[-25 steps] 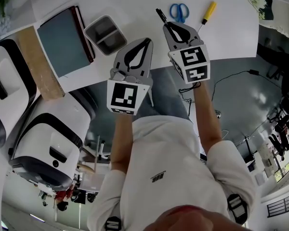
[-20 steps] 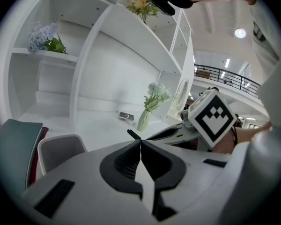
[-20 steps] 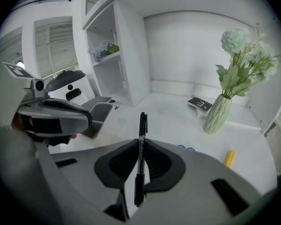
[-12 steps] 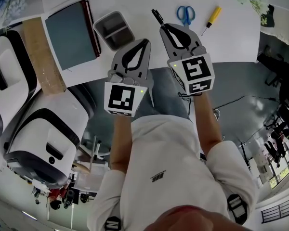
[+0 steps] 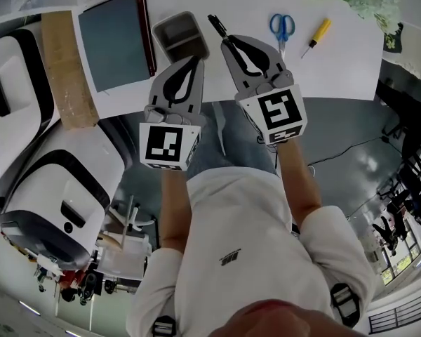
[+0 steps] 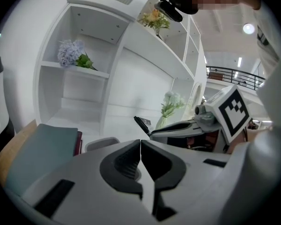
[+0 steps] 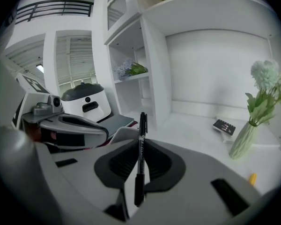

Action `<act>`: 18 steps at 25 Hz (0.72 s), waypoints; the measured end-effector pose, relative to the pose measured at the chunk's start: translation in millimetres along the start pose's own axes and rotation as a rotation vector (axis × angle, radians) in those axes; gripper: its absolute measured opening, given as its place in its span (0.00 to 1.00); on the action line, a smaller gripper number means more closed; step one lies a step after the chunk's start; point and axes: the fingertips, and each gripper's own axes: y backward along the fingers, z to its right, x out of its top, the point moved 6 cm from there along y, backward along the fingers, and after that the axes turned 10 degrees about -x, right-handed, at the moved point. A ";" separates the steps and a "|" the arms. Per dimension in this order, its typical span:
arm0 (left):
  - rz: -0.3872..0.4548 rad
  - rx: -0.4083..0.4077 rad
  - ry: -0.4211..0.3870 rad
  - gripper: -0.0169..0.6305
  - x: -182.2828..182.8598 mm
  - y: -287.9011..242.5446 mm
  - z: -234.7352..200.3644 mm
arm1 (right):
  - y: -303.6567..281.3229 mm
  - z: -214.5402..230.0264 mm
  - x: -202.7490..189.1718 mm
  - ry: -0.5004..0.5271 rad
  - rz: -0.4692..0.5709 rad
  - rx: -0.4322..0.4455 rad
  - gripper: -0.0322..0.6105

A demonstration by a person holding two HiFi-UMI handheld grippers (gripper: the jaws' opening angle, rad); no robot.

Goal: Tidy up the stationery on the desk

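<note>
Grey tray point(image 5: 177, 32) on the desk point(image 5: 351, 55): two compartments, both showing bare grey floor. The vase point(image 7: 242, 142) at the far right holds pale flowers.

My right gripper point(image 5: 229, 43) is clamped on a black pen point(image 5: 216, 27). The pen sticks out past the jaw tips, just right of the tray. My left gripper point(image 5: 196, 59) has its jaws pressed together on nothing, tips near the tray's front edge.

Against a second ago, both grippers sit closer to the tray, and the pen tip is now beside its rim.

Scissors point(image 5: 282, 28) and a yellow screwdriver point(image 5: 316, 37) lie further right.
</note>
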 end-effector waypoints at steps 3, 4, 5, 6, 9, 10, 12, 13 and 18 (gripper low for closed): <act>0.006 0.023 0.005 0.03 -0.1 7.8 -7.2 | -5.3 -10.3 5.4 0.005 0.027 0.023 0.10; 0.008 0.029 0.007 0.03 -0.4 10.0 -9.3 | -7.1 -13.5 6.9 0.006 0.038 0.029 0.10; 0.010 0.034 0.009 0.03 -0.7 12.1 -11.2 | -8.8 -16.8 8.5 0.006 0.048 0.036 0.10; 0.012 0.039 0.012 0.03 -1.1 13.9 -13.0 | -10.5 -20.6 10.4 0.007 0.058 0.046 0.10; 0.017 0.051 0.016 0.03 -2.4 18.7 -18.1 | -16.0 -32.7 16.6 0.009 0.088 0.080 0.10; 0.017 0.055 0.018 0.03 -3.0 20.2 -19.7 | -18.0 -36.7 17.9 0.010 0.097 0.090 0.09; 0.018 0.064 0.022 0.03 -4.5 23.4 -23.1 | -22.2 -44.6 19.9 0.013 0.110 0.109 0.10; 0.019 0.069 0.024 0.03 -5.3 25.2 -24.9 | -24.5 -48.6 20.6 0.015 0.116 0.117 0.10; 0.023 0.092 0.035 0.03 -9.6 33.7 -34.8 | -35.6 -64.5 23.9 -0.003 0.159 0.143 0.10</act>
